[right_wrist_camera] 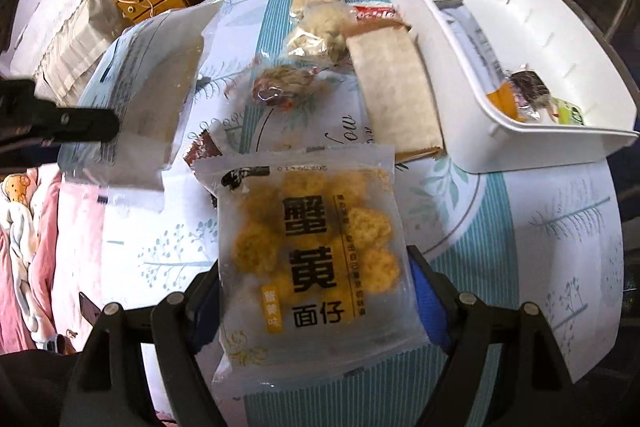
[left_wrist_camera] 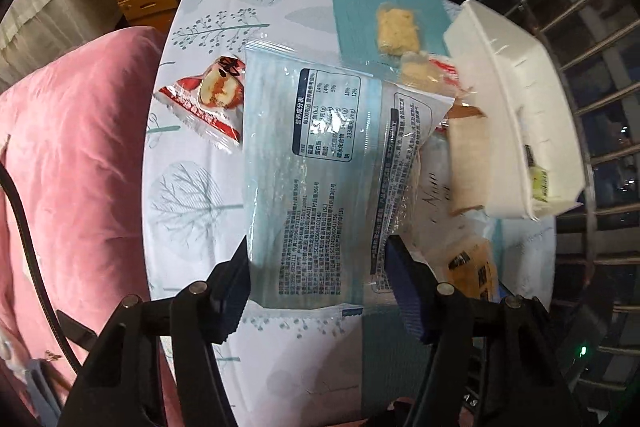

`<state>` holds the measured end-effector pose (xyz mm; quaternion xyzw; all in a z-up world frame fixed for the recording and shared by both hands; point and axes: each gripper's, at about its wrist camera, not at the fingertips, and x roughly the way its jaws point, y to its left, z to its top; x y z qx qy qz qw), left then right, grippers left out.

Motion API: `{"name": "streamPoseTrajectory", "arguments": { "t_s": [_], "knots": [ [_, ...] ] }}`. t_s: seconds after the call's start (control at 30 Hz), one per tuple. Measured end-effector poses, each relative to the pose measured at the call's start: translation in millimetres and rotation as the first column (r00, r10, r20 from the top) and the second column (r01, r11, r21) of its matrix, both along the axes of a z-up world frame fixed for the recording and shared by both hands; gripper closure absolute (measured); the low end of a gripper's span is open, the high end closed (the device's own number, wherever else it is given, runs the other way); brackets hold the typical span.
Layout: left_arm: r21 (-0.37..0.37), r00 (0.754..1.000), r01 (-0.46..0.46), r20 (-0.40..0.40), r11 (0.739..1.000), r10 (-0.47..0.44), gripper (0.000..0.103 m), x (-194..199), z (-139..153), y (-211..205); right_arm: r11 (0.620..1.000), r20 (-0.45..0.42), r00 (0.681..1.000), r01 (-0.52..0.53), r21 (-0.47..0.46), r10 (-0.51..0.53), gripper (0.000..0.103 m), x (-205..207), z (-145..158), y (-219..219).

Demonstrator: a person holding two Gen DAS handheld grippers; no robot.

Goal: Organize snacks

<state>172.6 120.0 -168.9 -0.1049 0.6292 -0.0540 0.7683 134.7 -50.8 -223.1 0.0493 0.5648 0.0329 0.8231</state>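
My left gripper [left_wrist_camera: 318, 267] is shut on a pale blue snack packet [left_wrist_camera: 320, 167] and holds it above the table; the packet also shows in the right wrist view [right_wrist_camera: 152, 95], with the left gripper's finger [right_wrist_camera: 80, 125] on it. My right gripper [right_wrist_camera: 316, 287] is shut on a clear packet of yellow crab-roe noodle snacks [right_wrist_camera: 316, 247], lifted over the table. A white bin [right_wrist_camera: 520, 59] at the right holds a few small snacks [right_wrist_camera: 524, 91]; it shows in the left wrist view too [left_wrist_camera: 516, 99].
On the tree-print tablecloth [left_wrist_camera: 200, 187] lie a red-and-white packet [left_wrist_camera: 208, 99], yellow cracker packets [left_wrist_camera: 396, 31], a long beige bar [right_wrist_camera: 394, 91], a brown wrapped sweet [right_wrist_camera: 284, 87] and puffed snacks [right_wrist_camera: 320, 27]. A pink quilt [left_wrist_camera: 72, 167] lies left; window bars [left_wrist_camera: 580, 27] stand right.
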Motion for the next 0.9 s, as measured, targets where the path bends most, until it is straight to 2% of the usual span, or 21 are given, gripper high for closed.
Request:
{"name": "streamPoseTrajectory", "arguments": {
  "t_s": [0.27, 0.47, 0.63, 0.9],
  "knots": [
    [-0.099, 0.996, -0.043, 0.067, 0.994, 0.05, 0.041, -32.7, 19.1, 9.8, 1.0, 0.061, 0.998, -0.01, 0.02, 0.009, 0.022, -17.1, 35.1, -12.3],
    [-0.124, 0.988, -0.07, 0.129, 0.99, 0.086, 0.041, -42.3, 38.9, 4.9, 0.999, 0.118, 0.993, -0.005, 0.042, 0.0, 0.022, -18.3, 62.0, -34.0],
    [-0.128, 0.984, -0.069, 0.153, 0.989, 0.089, 0.04, -41.4, 50.8, -16.6, 0.998, 0.156, 0.988, -0.011, 0.064, 0.001, 0.022, -7.4, 76.9, -59.8],
    [-0.137, 0.981, -0.065, 0.173, 0.988, 0.089, 0.04, -30.1, 65.2, -73.7, 0.998, 0.181, 0.983, -0.039, 0.059, 0.028, 0.022, 6.2, 94.9, -110.6]
  ]
}}
